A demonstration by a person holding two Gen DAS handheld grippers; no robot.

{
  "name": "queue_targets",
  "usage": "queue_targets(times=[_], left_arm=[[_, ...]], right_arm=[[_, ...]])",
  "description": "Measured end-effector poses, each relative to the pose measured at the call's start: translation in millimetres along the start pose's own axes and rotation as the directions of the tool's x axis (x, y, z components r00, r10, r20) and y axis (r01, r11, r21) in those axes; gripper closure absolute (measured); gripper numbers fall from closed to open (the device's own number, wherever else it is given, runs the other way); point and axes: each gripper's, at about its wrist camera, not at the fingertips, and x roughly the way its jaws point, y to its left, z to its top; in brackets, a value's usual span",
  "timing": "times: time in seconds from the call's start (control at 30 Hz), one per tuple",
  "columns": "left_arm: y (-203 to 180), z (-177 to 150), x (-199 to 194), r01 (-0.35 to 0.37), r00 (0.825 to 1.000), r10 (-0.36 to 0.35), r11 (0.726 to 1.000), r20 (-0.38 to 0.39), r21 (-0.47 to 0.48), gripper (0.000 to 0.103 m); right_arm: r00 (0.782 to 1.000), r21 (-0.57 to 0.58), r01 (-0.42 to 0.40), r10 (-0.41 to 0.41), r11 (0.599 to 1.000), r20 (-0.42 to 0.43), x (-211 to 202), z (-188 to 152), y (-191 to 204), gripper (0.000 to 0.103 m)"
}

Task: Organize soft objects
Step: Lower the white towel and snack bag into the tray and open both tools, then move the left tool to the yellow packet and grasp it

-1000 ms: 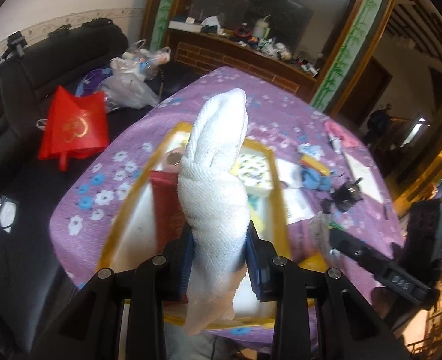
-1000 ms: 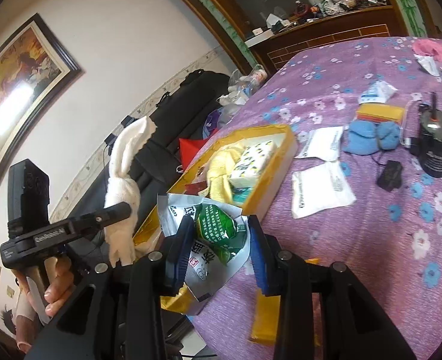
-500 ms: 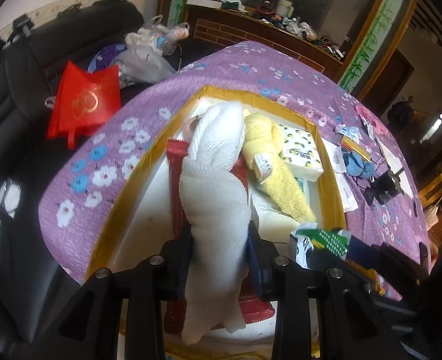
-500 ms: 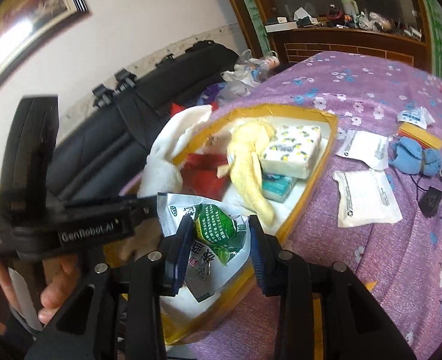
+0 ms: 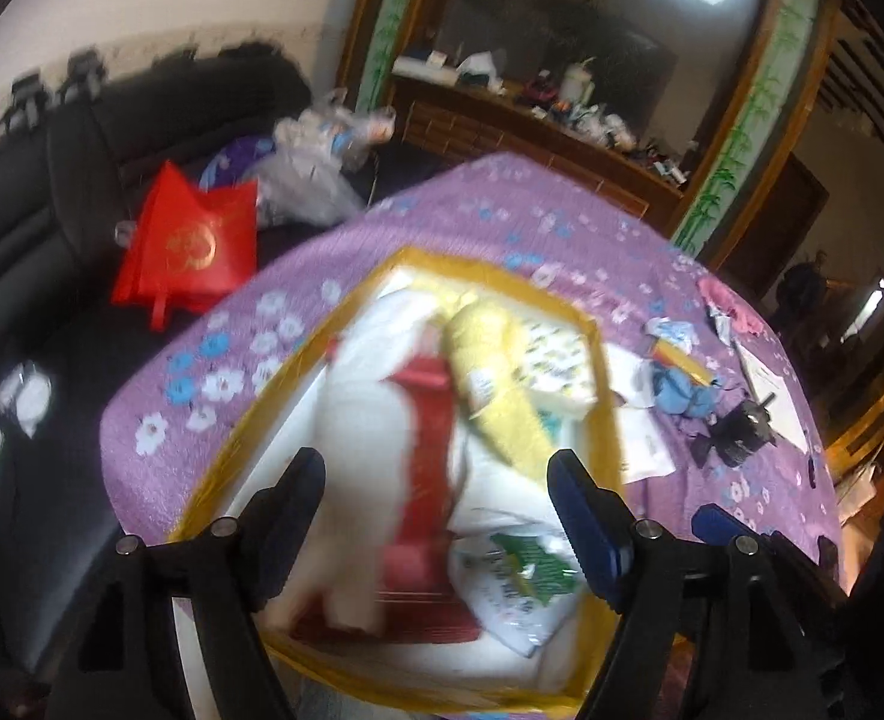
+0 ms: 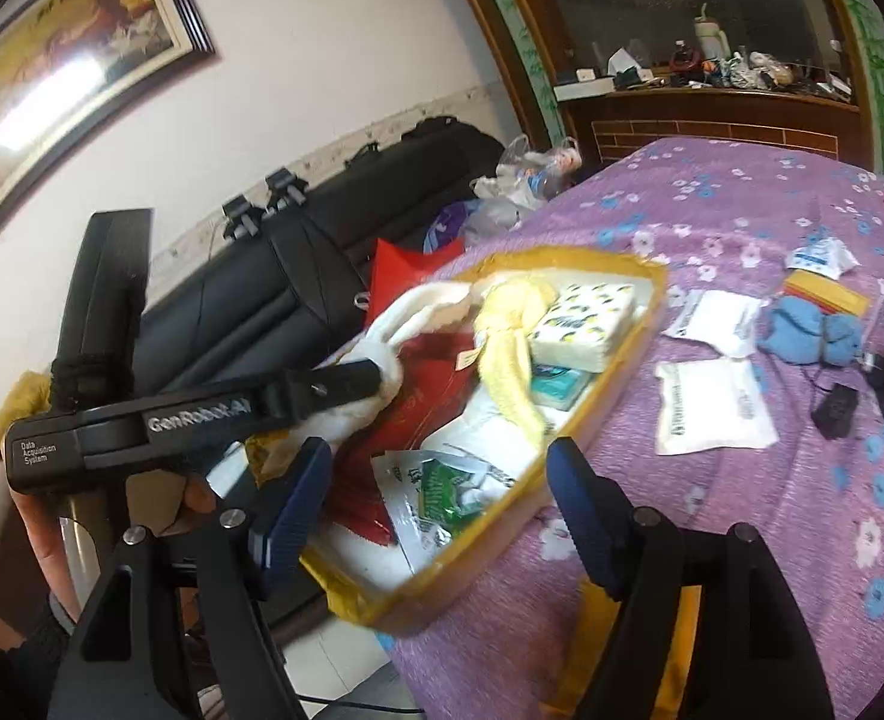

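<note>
The white knotted towel (image 5: 363,450) lies in the yellow-rimmed box (image 5: 598,360) over a red packet (image 5: 429,420), between the spread jaws of the left gripper (image 5: 435,516), which have just been opening; no pad presses it. The green-and-white pouch (image 6: 448,480) lies at the box's near end, between the right gripper's (image 6: 442,498) jaws, likewise just opened and clear of it. A yellow towel (image 6: 514,348) rests beside a tissue pack (image 6: 583,324) on the purple flowered cloth (image 6: 712,222).
</note>
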Motion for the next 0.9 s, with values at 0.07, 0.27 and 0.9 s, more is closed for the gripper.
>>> queue_targets(times=[0.07,0.27,0.9], left_arm=[[-19.5,-0.5,-11.8,-0.019,0.999,0.017,0.998,0.033,0.062,0.023],[-70.0,-7.6,-23.3,-0.026,0.999,0.017,0.975,0.040,0.221,0.022],[-162.6,-60.0,2.7,0.160,0.982,-0.096,0.880,-0.161,0.448,0.022]], right_arm=[[1.000,0.029,-0.001,0.001,1.000,0.014,-13.6,-1.4,-15.5,0.024],[0.999,0.193,0.010,-0.017,0.981,0.031,-39.2,-8.1,-78.5,0.023],[0.993,0.418,0.081,-0.111,0.905,0.047,-67.6,-26.8,-184.5,0.024]])
